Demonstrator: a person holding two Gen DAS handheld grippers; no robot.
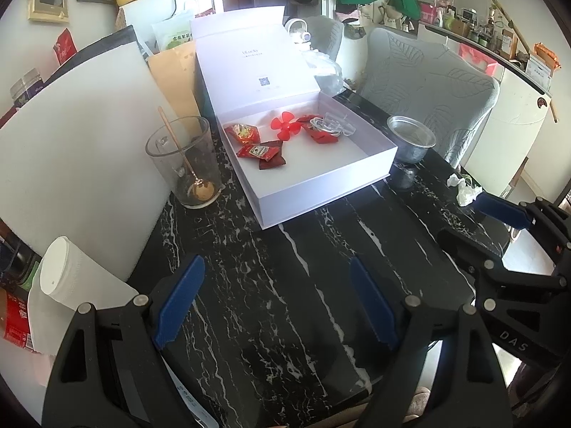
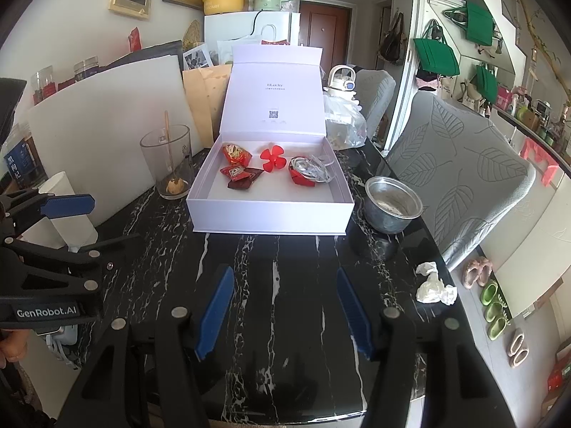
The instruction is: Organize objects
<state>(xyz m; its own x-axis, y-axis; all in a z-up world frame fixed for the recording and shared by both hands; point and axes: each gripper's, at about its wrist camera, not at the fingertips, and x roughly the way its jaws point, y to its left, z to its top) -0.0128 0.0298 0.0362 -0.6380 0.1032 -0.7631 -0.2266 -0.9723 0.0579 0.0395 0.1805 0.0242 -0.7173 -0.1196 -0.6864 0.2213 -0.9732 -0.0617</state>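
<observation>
An open white box (image 1: 323,182) (image 2: 271,215) with its lid raised stands on the black marble table (image 1: 278,285) (image 2: 285,267). Inside lie red snack packets (image 1: 258,151) (image 2: 237,155), a red plastic propeller (image 1: 284,125) (image 2: 272,157) and a clear plastic piece with white cord (image 1: 333,125) (image 2: 314,171). My left gripper (image 1: 276,303) is open and empty, above the table in front of the box. My right gripper (image 2: 285,312) is open and empty, also in front of the box. Each gripper shows at the edge of the other's view.
A glass cup with a wooden spoon (image 1: 185,164) (image 2: 167,160) stands left of the box. A metal bowl (image 1: 410,139) (image 2: 390,203) stands right of it. Crumpled tissue (image 1: 464,189) (image 2: 433,285) lies near the right edge. A white board (image 1: 82,164) and a white tube (image 1: 67,271) stand at the left. Grey chairs (image 2: 464,178) stand beyond the table.
</observation>
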